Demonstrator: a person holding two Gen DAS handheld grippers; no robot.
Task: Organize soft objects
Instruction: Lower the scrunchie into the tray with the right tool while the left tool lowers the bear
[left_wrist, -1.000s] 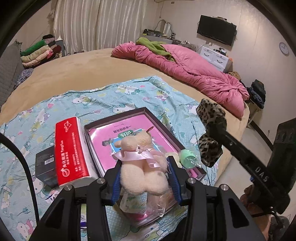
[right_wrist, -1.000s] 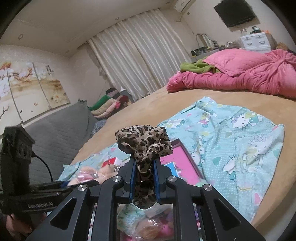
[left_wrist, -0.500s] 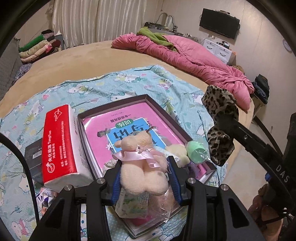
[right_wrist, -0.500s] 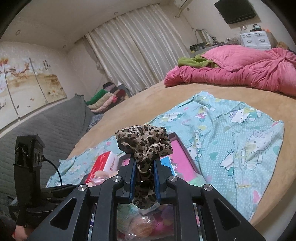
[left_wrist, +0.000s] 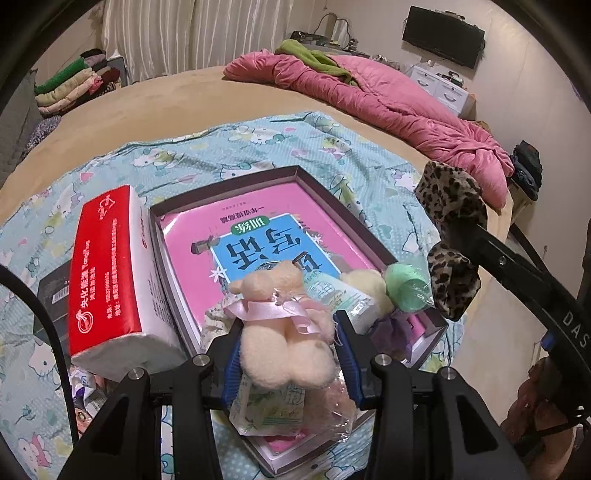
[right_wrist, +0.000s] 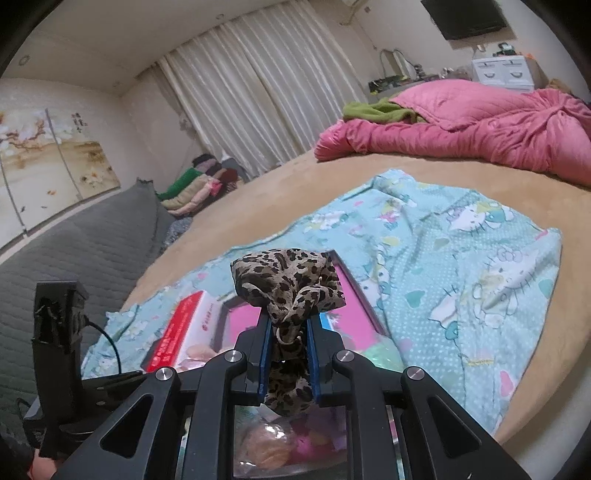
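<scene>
My left gripper is shut on a cream plush bear with a pink ribbon, held just over the near end of a dark box. A pink book lies in the box, with a small cream plush, a green packet and wrapped items at its near end. My right gripper is shut on a leopard-print scrunchie, which bulges above the blue pads. In the left wrist view the scrunchie hangs right of the box.
A red and white tissue pack leans on the box's left side, with a black box behind it. All lie on a turquoise cartoon sheet on a tan bed. A pink quilt lies at the far side. Folded clothes are stacked far left.
My left gripper has sunk with the bear toward the box, which now looms larger. The right gripper has tilted slightly down, still gripping the scrunchie.
</scene>
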